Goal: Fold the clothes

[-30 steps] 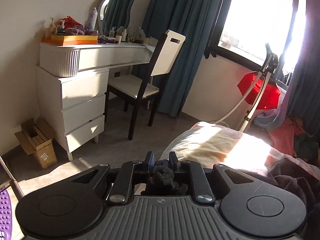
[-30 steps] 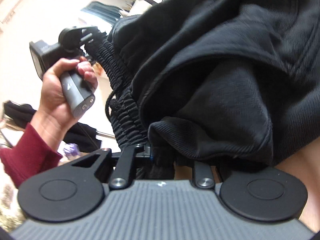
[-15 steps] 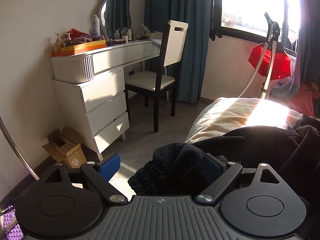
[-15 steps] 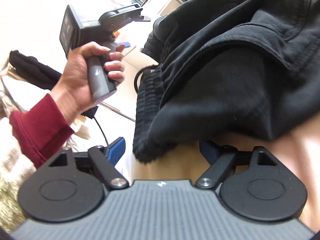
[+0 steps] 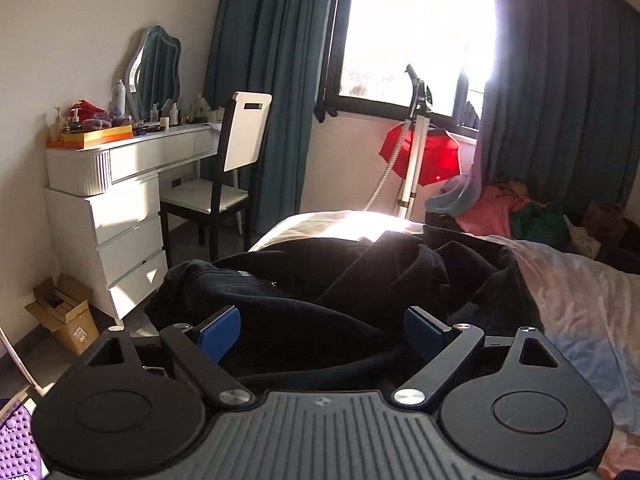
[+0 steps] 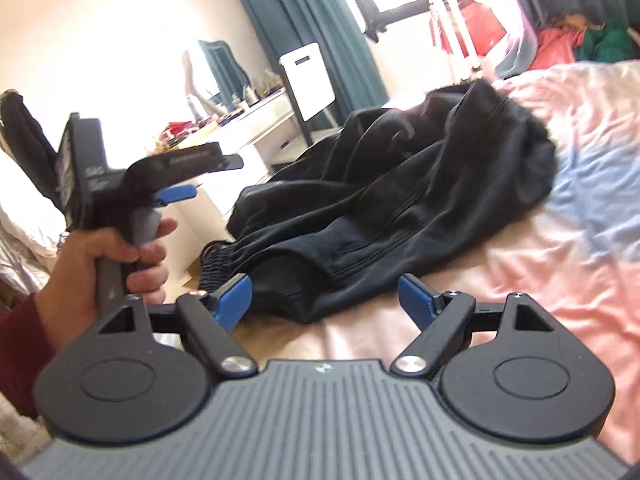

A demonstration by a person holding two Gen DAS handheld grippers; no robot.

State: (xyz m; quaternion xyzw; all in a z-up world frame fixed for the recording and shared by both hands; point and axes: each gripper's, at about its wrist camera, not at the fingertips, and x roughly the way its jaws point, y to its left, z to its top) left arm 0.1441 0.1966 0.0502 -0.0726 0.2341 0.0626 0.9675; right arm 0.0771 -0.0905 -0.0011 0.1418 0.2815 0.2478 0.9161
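Black trousers (image 6: 400,200) lie crumpled on the bed (image 6: 560,280), the elastic waistband (image 6: 218,264) at the near left edge. They also show in the left wrist view (image 5: 340,288). My right gripper (image 6: 326,300) is open and empty, just in front of the trousers' near edge. My left gripper (image 5: 322,330) is open and empty, its blue pads (image 5: 220,330) wide apart over the black fabric. In the right wrist view the left gripper (image 6: 192,178) is held up at the left by a hand, apart from the trousers.
A white dresser (image 5: 120,200) with a mirror and a chair (image 5: 224,184) stand left of the bed. A garment steamer with a red cloth (image 5: 420,156) stands by the window. A clothes pile (image 5: 512,216) lies at the far right. A cardboard box (image 5: 64,316) is on the floor.
Both grippers were shut on the trousers' waistband and held them up; both have opened and let go. The trousers now lie on the bed and the grippers have drawn back.
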